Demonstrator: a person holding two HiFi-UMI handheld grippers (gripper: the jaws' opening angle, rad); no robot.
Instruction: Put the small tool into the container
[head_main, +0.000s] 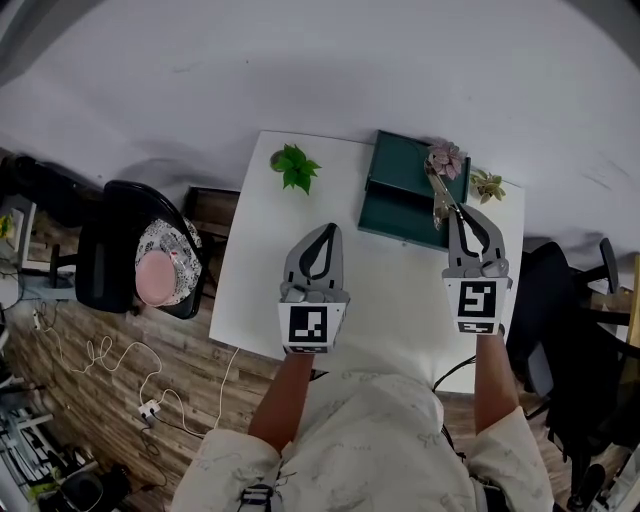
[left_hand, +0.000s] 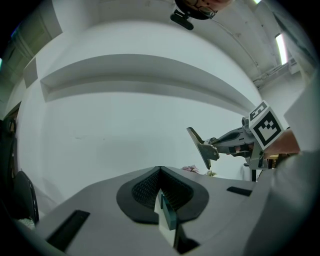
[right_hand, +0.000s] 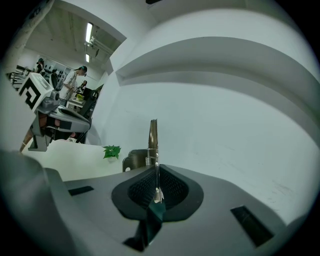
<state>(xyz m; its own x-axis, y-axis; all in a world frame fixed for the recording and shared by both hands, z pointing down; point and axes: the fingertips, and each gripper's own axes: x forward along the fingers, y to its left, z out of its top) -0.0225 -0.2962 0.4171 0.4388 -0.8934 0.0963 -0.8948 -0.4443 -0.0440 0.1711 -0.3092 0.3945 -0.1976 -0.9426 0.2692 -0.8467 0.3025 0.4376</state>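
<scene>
A dark green container (head_main: 395, 190) lies at the far side of the white table (head_main: 260, 270). My right gripper (head_main: 455, 210) is shut on a small metal tool (head_main: 440, 193), whose thin blade sticks out past the jaws over the container's right end. In the right gripper view the tool (right_hand: 153, 137) stands upright, pinched between the pads. The left gripper view shows the same tool (left_hand: 202, 146) held in the air. My left gripper (head_main: 325, 229) hovers above the table's middle, to the left of the container, shut with nothing in it.
A small green plant (head_main: 295, 167) stands at the table's far left. A pink succulent (head_main: 446, 158) and another little plant (head_main: 488, 185) sit at the far right corner. A black chair with a cushion (head_main: 140, 260) is left of the table, and another chair (head_main: 565, 300) is to its right.
</scene>
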